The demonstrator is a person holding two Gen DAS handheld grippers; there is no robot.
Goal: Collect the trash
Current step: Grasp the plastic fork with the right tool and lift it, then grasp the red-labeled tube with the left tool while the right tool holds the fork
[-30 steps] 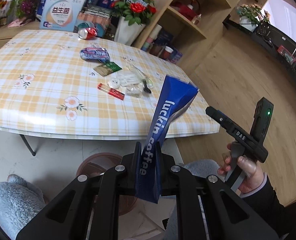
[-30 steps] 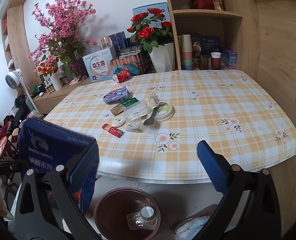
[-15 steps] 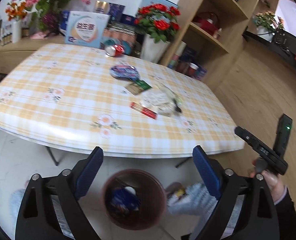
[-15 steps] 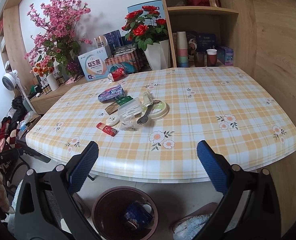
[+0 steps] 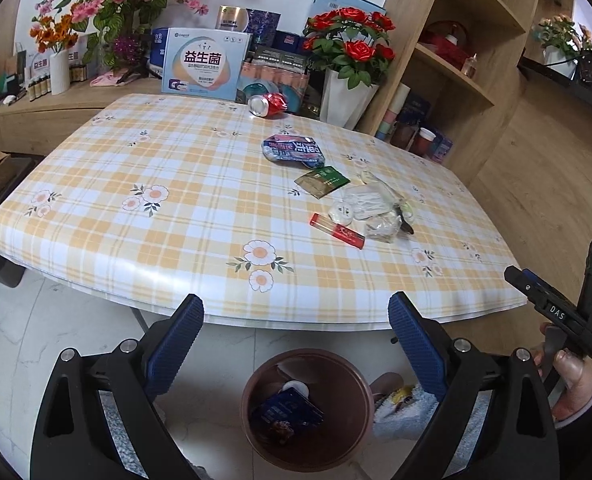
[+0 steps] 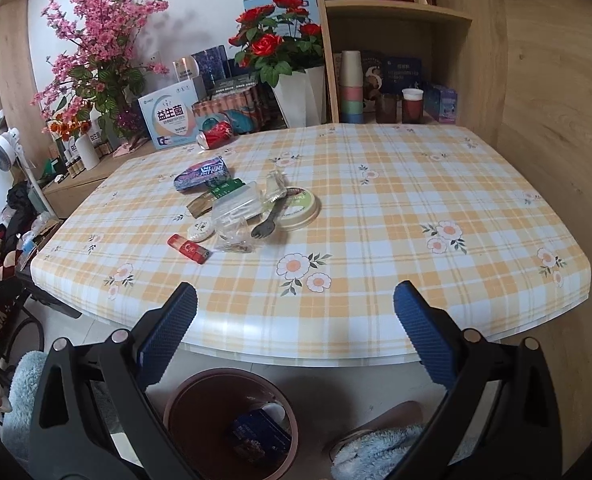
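Brown bin (image 5: 251,392) sitting below left gripper (image 5: 296,332), blue coffee bag (image 5: 287,414) lying inside, both grippers' jaws standing wide apart, gripping nothing, right gripper (image 6: 296,328)

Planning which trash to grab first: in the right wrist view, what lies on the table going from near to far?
Red packet → white round lid → fork → green sachet → blue-purple wrapper → crushed red can.

Left tool (image 5: 296,320) agape, blue bag (image 5: 287,414) in bin (image 5: 255,384)
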